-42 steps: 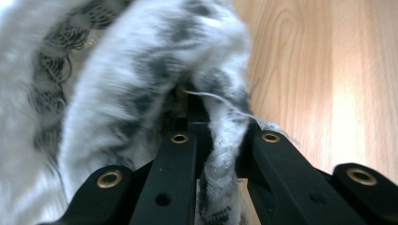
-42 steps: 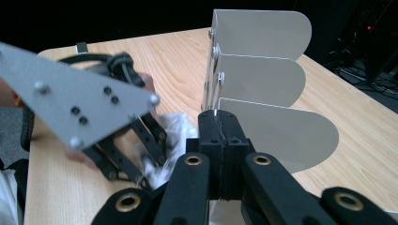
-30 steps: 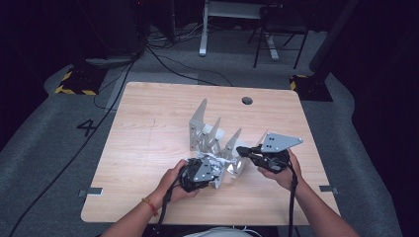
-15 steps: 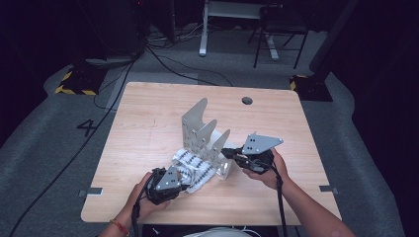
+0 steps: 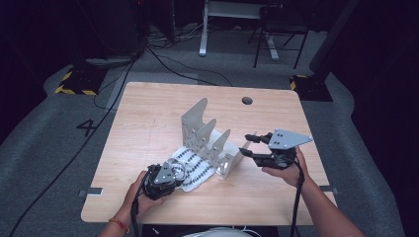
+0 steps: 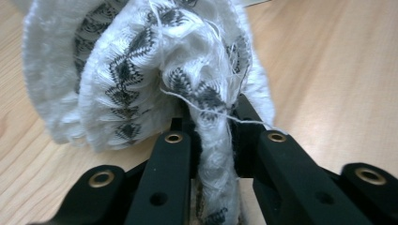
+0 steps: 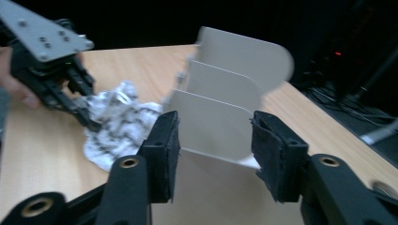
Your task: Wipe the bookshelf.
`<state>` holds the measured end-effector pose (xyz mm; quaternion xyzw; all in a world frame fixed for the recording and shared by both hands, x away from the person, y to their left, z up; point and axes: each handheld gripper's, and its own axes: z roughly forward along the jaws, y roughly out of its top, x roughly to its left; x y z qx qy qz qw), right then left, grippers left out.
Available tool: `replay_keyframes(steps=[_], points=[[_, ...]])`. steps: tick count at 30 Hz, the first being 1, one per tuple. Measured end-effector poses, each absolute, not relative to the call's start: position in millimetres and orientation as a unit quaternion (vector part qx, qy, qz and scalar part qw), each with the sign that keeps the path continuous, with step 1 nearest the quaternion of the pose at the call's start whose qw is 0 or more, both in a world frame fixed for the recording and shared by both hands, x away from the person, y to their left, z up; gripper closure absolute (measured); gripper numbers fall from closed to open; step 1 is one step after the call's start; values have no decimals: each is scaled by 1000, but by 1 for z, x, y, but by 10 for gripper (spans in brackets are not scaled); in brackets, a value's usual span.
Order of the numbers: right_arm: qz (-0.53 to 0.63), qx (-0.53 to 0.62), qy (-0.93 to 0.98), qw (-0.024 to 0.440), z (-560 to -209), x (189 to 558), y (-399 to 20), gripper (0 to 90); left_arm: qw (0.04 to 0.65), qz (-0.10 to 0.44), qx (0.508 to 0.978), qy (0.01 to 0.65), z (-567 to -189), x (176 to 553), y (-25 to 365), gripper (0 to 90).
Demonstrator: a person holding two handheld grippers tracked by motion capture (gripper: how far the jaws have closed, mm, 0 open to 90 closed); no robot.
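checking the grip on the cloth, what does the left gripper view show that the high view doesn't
Left gripper view: the left gripper has a bunched fold of the white patterned cloth pinched between its pads, loose threads trailing over it.

High view: the grey metal rack beside the cloth, the right gripper with open jaws near the rack's end, both hands, and the floor cables.

Both: the cloth lying on the wooden table.

Cloth (image 5: 195, 167) on table (image 5: 148, 128), left of rack (image 5: 210, 138).

My wooden surface (image 5: 148, 123) stands on grey carpet (image 5: 44, 148) — dark room beyond, cables (image 5: 168, 54) trailing, a white-legged desk (image 5: 232, 15) behind.
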<state>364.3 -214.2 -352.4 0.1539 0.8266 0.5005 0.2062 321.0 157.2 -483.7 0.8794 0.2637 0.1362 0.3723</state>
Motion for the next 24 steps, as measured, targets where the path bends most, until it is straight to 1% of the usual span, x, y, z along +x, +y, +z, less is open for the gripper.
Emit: replay_keyframes(steps=[2, 7, 9, 11, 13, 14, 16, 17, 19, 20, 24], points=[[502, 169, 821, 212, -354, 372, -228, 487, 373, 138, 875, 275, -485, 324, 159, 743], [495, 197, 819, 212, -365, 391, -251, 425, 376, 136, 866, 301, -485, 330, 163, 563], [493, 201, 826, 186, -374, 400, -255, 403, 380, 139, 861, 309, -484, 330, 164, 502], [481, 198, 834, 183, -381, 405, -255, 383, 388, 143, 857, 308, -482, 329, 163, 466], [480, 197, 839, 166, -387, 411, -256, 374, 398, 157, 847, 314, -479, 328, 161, 441], [478, 196, 844, 146, -391, 415, -256, 370, 402, 163, 844, 315, -478, 328, 159, 403], [479, 196, 845, 135, -396, 419, -255, 354, 407, 162, 841, 318, -476, 332, 155, 356], [478, 195, 846, 133, -399, 421, -255, 355, 406, 160, 841, 320, -476, 334, 152, 311], [478, 198, 847, 122, -404, 424, -254, 347, 399, 169, 843, 320, -475, 341, 144, 268], [475, 197, 849, 120, -406, 425, -253, 347, 399, 161, 844, 320, -476, 344, 140, 256], [469, 196, 852, 120, -411, 426, -250, 342, 361, 138, 869, 309, -483, 356, 120, 195]])
